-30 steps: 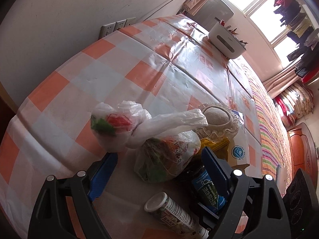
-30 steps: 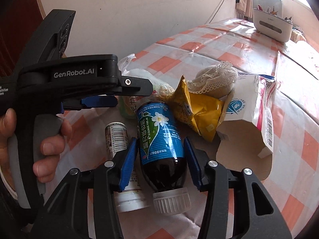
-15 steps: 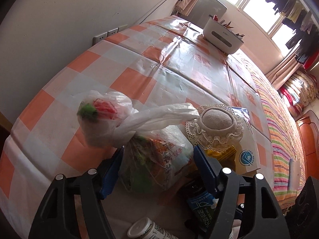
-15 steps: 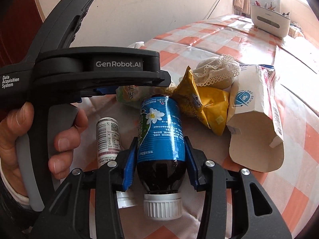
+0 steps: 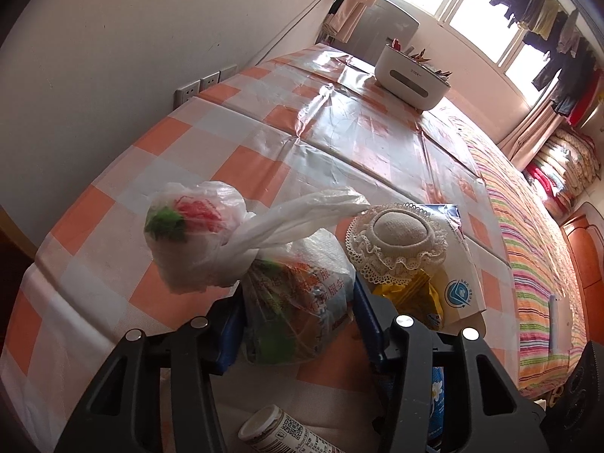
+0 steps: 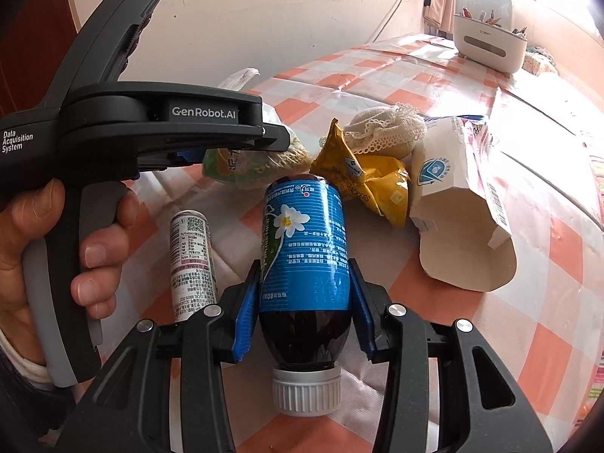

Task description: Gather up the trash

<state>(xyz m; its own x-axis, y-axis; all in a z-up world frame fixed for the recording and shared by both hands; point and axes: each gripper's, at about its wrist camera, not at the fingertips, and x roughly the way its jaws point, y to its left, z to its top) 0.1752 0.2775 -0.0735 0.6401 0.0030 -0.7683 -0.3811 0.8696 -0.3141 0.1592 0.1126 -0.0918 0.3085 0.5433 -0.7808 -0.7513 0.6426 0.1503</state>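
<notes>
A clear plastic bag of wrappers [image 5: 298,302] lies on the checked tablecloth [image 5: 226,143]. My left gripper [image 5: 298,305] straddles it with its jaws closing, and both blue pads touch the bag's sides. A knotted white bag [image 5: 188,230] with red and green inside leans against it on the left. My right gripper [image 6: 304,302] is shut on a blue-labelled bottle [image 6: 302,226] of dark liquid, white cap toward the camera. A hand [image 6: 87,249] holds the left gripper's handle at the left of the right wrist view.
A white tube-shaped container [image 6: 190,256] lies left of the bottle. Beyond it are a yellow snack bag [image 6: 370,181], a lace-edged cloth [image 5: 396,238] and an open white paper carton [image 6: 460,226]. A white organiser box [image 5: 411,79] stands at the table's far end.
The left gripper has come forward over the bag of wrappers and its jaws have narrowed from wide open onto it. The right jaws have tightened onto the bottle, which now sits deeper between them.
</notes>
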